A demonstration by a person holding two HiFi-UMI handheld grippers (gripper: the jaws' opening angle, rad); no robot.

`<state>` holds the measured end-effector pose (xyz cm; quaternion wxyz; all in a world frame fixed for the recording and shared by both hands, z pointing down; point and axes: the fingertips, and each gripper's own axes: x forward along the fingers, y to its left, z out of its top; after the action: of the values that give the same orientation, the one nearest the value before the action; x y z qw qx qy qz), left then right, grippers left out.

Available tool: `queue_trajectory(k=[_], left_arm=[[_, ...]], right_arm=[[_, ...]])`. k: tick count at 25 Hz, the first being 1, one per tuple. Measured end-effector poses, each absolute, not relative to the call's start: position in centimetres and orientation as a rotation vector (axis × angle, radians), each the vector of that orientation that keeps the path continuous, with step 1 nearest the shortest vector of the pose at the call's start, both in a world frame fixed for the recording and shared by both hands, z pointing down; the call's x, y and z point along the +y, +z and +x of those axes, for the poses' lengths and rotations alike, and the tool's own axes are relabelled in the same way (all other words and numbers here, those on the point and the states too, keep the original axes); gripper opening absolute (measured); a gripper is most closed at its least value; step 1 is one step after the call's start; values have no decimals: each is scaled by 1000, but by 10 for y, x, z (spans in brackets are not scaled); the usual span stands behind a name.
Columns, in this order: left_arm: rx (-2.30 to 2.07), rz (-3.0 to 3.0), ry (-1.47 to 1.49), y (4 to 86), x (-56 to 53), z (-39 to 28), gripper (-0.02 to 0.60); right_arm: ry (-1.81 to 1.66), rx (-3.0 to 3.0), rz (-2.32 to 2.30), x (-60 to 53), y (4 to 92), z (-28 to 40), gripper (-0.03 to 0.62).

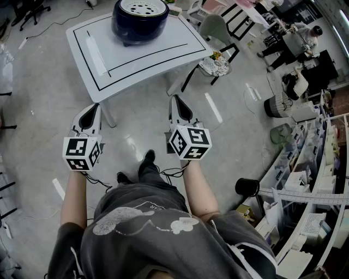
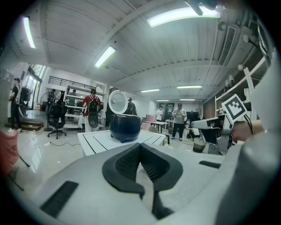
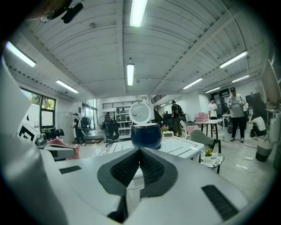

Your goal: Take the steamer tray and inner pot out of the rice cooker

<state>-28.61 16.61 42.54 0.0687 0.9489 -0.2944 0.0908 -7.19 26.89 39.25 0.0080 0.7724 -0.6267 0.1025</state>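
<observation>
The white table (image 1: 158,52) fills the upper middle of the head view, well apart from me. I judge the task has not begun, since I stand back from it with floor between. On the table's far part, at the top edge of the frame, sits the dark blue rice cooker (image 1: 140,24). Its round white lid (image 3: 140,112) stands tipped up behind it in both gripper views, which leaves the opening free to reach from above. A white disc with holes, which I take for the steamer tray (image 1: 143,7), lies in the cooker's mouth. The inner pot would lie under it, out of sight.

In the lower half of the head view I hold my left gripper (image 1: 94,109) and right gripper (image 1: 175,101) side by side, pointing up the frame at the table. Both sets of jaws are clenched together on nothing, as there is nothing within reach to take.
</observation>
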Motion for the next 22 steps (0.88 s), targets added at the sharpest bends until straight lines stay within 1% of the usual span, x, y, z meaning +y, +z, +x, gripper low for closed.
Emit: queue_trajectory(k=[6, 14, 22], left_arm=[[-878, 2863, 284, 433, 166, -280, 6], [-895, 2904, 274, 420, 170, -269, 6], [-903, 2808, 232, 433, 184, -295, 6]], right_arm=[[322, -1988, 2403, 269, 397, -77, 28], [303, -2017, 2388, 268, 389, -68, 28], [329, -2058, 2411, 273, 400, -81, 29]])
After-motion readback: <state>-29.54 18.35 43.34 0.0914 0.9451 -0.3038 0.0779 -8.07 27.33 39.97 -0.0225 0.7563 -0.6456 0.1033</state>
